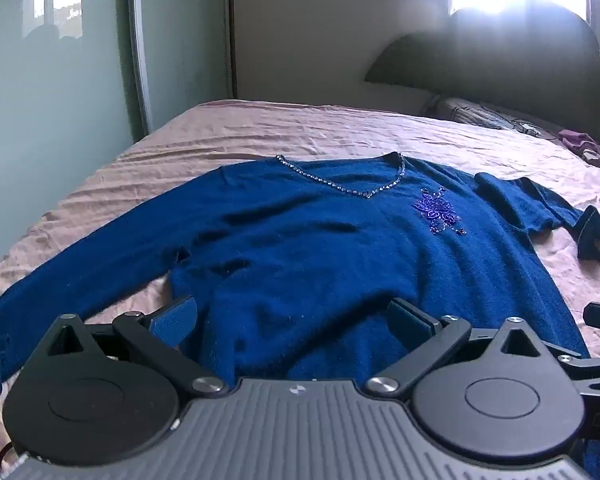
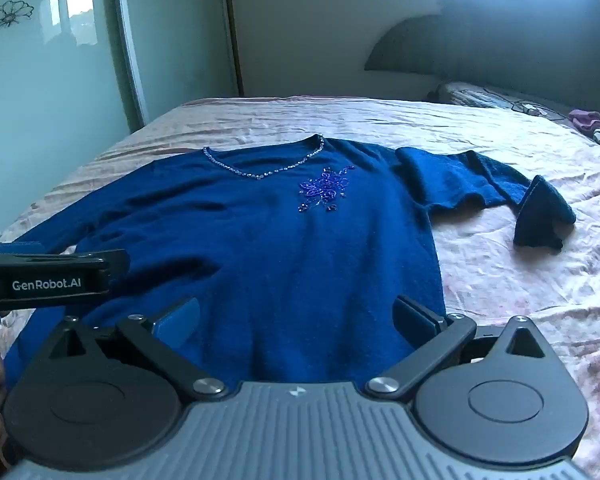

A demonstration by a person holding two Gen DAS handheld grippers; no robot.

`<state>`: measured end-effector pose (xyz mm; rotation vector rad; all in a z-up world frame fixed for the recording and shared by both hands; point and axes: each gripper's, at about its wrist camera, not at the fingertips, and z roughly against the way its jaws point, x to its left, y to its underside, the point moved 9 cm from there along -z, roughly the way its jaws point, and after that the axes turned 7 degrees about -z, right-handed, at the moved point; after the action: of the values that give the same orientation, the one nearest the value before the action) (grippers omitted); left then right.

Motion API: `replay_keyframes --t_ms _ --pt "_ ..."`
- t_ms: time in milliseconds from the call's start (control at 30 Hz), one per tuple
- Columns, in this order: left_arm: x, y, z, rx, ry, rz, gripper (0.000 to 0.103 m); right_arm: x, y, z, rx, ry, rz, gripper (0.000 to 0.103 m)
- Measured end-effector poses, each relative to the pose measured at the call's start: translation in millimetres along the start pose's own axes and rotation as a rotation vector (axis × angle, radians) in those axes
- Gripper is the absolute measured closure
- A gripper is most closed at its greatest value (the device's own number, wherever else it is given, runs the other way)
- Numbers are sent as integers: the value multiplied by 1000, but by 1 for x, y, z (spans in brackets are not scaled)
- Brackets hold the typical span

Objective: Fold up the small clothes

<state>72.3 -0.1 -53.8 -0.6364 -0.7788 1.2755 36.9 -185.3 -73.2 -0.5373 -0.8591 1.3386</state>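
One bed (image 2: 500, 280) fills most of both views, covered by a wrinkled pink sheet (image 1: 260, 128), with a dark curved headboard (image 2: 500, 40) at its far right end and a patterned pillow (image 1: 472, 114) lying just below that. Along the bed's left edge stands a pale green sliding wardrobe door (image 2: 40, 80) printed with flower outlines.

Spread flat, front up, across the near half of the bed lies a blue long-sleeved sweater (image 2: 280, 248), its hem toward the near edge and its V-neck toward the far edge. The sweater's left sleeve (image 1: 80, 264) runs out straight toward the bed's left edge; the right sleeve (image 2: 480, 188) is bent, with its cuff turned up and standing off the sheet. A beaded trim (image 2: 260, 172) lines the neckline, and a beaded purple flower motif (image 2: 324, 192) sits on the chest just below it.

A small purple garment (image 2: 588, 120) lies crumpled near the far right corner, well apart from the sweater.

Both grippers hover over the sweater's hem, pointing down at a slant. The left gripper (image 1: 292, 320) has its jaws spread wide with nothing between them; the right gripper (image 2: 296, 320) is likewise fully released and holds nothing.
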Motion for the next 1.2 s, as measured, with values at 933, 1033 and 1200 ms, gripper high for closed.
replay_keyframes --t_ms 933,1033,1200 --pt "15 21 -4 -95 5 60 2 -4 3 -4 10 -1 -37 0" --pt "22 23 -7 -62 22 109 2 -4 4 -4 12 0 -41 0" --pt "26 25 -9 -24 24 115 1 -2 4 -3 16 -9 -40 0"
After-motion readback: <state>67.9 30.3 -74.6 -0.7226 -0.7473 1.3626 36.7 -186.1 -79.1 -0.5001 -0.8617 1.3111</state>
